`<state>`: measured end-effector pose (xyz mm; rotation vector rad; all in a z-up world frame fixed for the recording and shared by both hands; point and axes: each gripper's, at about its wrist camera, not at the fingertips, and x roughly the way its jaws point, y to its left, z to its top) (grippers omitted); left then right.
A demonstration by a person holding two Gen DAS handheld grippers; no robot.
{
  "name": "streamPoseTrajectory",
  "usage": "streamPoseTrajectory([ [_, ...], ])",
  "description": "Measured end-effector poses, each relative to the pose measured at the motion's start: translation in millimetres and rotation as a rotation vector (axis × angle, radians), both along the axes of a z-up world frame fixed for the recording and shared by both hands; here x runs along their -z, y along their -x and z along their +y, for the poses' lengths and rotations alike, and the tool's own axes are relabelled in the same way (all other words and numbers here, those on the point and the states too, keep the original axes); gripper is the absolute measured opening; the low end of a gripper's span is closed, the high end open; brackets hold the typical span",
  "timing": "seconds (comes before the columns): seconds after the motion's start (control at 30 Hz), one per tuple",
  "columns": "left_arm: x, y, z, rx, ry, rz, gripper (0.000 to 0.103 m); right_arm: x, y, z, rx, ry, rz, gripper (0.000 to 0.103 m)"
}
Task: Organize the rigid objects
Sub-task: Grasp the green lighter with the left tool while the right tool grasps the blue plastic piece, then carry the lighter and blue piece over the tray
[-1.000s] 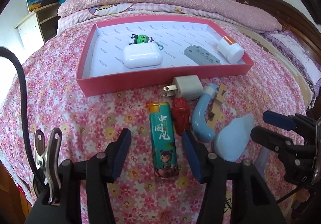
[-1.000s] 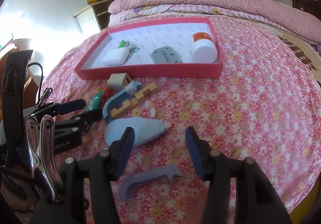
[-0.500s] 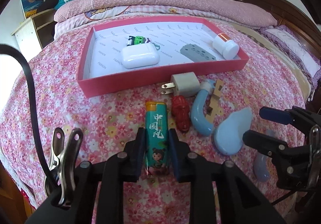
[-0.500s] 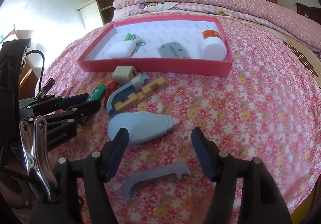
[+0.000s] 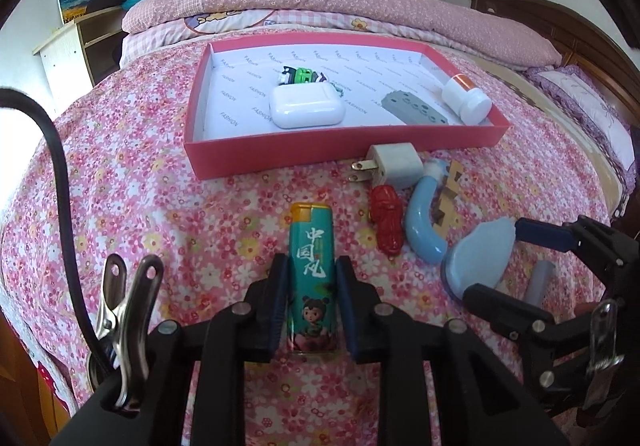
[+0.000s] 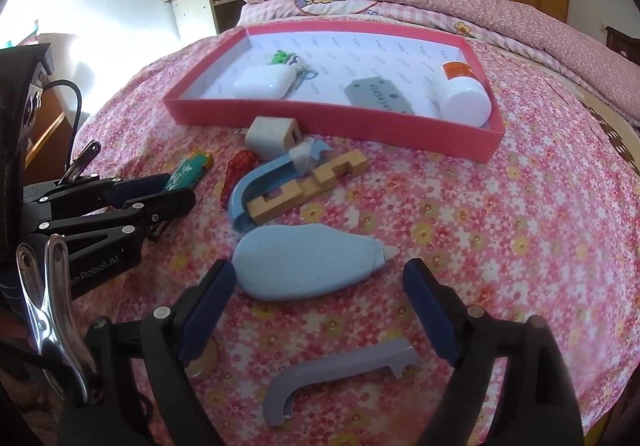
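We have the floral bedspread (image 5: 120, 174) under everything. Straight ahead of the left gripper, well beyond it, sits the pink tray (image 5: 344, 150); inside it we see a white earbud case (image 5: 306, 106), a green-and-black toy (image 5: 304, 76) just behind the case, a grey perforated block (image 5: 414, 108) and a white pill bottle (image 5: 466, 98) lying on its side at the tray's right end.

Right gripper (image 6: 320, 310): jaws spread wide, holding nothing. The blue correction tape dispenser (image 6: 308, 262) lies on the bedspread between and just ahead of its fingertips; left pad is right at the body's rounded end, contact unclear. The grey hook-shaped piece (image 6: 340, 378) lies lower in that view, between the fingers, apart from both.

Left gripper (image 5: 313, 286): clamped on the teal lighter (image 5: 313, 270), pads on both long sides, orange cap pointing away toward the tray.

Ahead-right of the left gripper, outside the tray: white USB charger plug (image 5: 394, 164) against the tray's near wall, blue curved piece (image 5: 424, 222) with the wooden puzzle piece (image 6: 308, 186) leaning across it, and a small red figurine (image 5: 386, 224) just beside the lighter's far end.
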<state>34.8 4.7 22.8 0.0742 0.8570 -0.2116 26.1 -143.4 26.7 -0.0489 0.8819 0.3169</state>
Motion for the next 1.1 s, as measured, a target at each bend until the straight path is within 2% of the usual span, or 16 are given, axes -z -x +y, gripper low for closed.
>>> streamPoseTrajectory([
  [0.17, 0.2, -1.2, -1.3, 0.002, 0.007, -0.005, 0.029, 2.0, -3.7, 4.0, -0.005, 0.008, 0.011, 0.088],
  [0.47, 0.6, -0.1, 2.5, -0.006, 0.026, -0.002, 0.027, 6.1, -3.1, 15.2, 0.017, 0.062, -0.016, 0.090],
  [0.5, 0.3, 0.3, 3.2, -0.010, 0.020, -0.003, 0.024, 5.9, -2.7, 14.7, 0.026, 0.057, -0.015, 0.089],
  [0.67, -5.5, 4.3, 11.2, -0.013, 0.063, 0.006, 0.024, 5.6, 2.2, 9.0, 0.041, 0.034, -0.036, 0.089],
  [0.9, -23.0, 7.4, 20.7, -0.034, 0.095, -0.023, 0.024, -6.4, 3.6, -0.3, 0.062, 0.001, -0.069, 0.089],
  [1.1, -39.9, 6.1, 18.4, -0.030, 0.078, -0.068, 0.024, -20.3, 0.2, -7.6, 0.072, -0.047, -0.077, 0.089],
])
